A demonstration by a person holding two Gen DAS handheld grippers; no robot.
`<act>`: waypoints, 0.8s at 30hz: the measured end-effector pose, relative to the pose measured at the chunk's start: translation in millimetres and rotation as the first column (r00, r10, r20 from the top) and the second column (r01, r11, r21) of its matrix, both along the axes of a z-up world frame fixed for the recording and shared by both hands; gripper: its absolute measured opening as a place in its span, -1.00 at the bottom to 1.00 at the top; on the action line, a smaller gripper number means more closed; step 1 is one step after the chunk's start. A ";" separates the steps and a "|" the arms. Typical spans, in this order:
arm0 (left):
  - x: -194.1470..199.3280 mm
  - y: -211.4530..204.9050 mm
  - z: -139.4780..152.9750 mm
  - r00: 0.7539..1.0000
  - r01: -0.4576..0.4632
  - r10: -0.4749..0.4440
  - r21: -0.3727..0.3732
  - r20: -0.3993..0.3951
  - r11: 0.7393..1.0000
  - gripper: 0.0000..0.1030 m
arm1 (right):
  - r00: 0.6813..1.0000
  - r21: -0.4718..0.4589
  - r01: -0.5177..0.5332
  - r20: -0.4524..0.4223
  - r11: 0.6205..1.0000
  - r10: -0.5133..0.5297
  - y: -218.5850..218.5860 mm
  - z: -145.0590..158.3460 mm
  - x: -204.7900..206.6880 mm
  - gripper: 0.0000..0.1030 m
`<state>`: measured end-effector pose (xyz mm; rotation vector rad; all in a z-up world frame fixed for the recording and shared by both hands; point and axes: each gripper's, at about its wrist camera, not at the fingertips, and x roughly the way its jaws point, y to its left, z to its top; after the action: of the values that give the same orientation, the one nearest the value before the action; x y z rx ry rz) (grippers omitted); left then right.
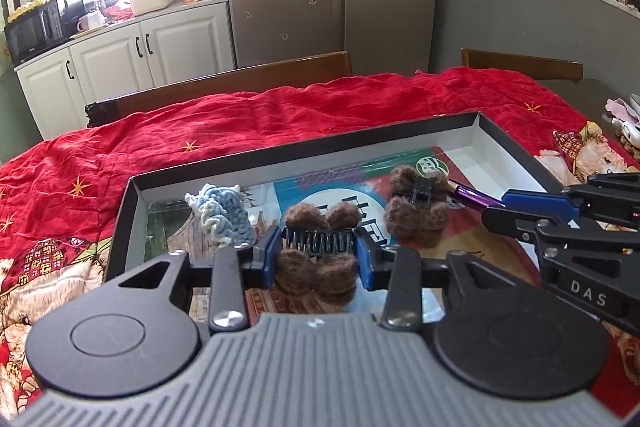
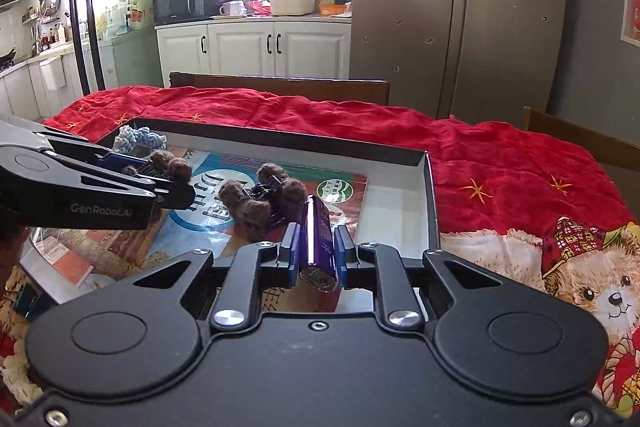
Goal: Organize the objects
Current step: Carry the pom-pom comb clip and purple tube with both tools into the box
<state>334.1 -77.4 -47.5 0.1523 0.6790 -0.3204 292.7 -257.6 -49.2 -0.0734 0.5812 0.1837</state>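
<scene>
A shallow black box [image 1: 308, 143] with a printed sheet on its floor sits on the red cloth. My left gripper [image 1: 318, 253] is shut on a brown fuzzy hair claw clip [image 1: 320, 243], held over the box's near side. A second brown fuzzy clip [image 1: 418, 205] and a blue-white knitted clip [image 1: 222, 213] lie inside the box. My right gripper [image 2: 316, 251] is shut on a purple metallic tube [image 2: 317, 235], held over the box's right part, just beside the second brown clip [image 2: 260, 199]. The left gripper [image 2: 160, 183] also shows in the right wrist view, with its clip [image 2: 168, 163].
The table is covered by a red cloth [image 1: 280, 115] with teddy bear prints [image 2: 600, 287]. Wooden chair backs [image 1: 240, 79] stand at the far edge. White and pink items [image 1: 624, 123] lie at the far right. Kitchen cabinets and a fridge are behind.
</scene>
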 end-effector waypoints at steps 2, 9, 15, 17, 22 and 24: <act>1.8 -0.9 -1.4 1.000 -0.004 0.004 0.007 -0.001 1.000 -0.16 | 1.000 -0.002 -0.002 -0.002 1.000 0.002 1.5 -1.4 2.0 -0.66; 4.7 -1.3 -7.0 1.000 -0.008 0.008 0.020 -0.006 1.000 -0.15 | 1.000 0.001 -0.009 0.000 1.000 0.009 5.2 -2.8 6.2 -0.66; 4.1 -4.5 -7.8 1.000 -0.001 0.001 0.041 -0.004 0.999 -0.15 | 1.000 -0.011 -0.025 -0.010 1.000 0.025 9.5 -6.2 8.7 -0.66; 3.8 -6.3 -8.2 1.000 -0.001 0.001 0.055 -0.009 0.999 -0.14 | 1.000 -0.016 -0.027 -0.014 1.000 0.027 11.8 -7.4 8.0 -0.66; 4.0 -10.3 -9.5 1.000 0.004 -0.003 0.088 -0.013 0.996 -0.15 | 0.999 -0.029 -0.033 -0.024 0.999 0.032 14.5 -10.2 9.6 -0.67; 3.6 -11.6 -9.5 1.000 0.006 -0.005 0.097 -0.009 0.995 -0.15 | 0.999 -0.030 -0.033 -0.026 0.999 0.032 14.9 -10.0 10.1 -0.67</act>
<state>337.7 -89.0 -57.0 0.2458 0.7031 -0.2939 302.9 -242.7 -59.3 -0.1100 0.6082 0.2075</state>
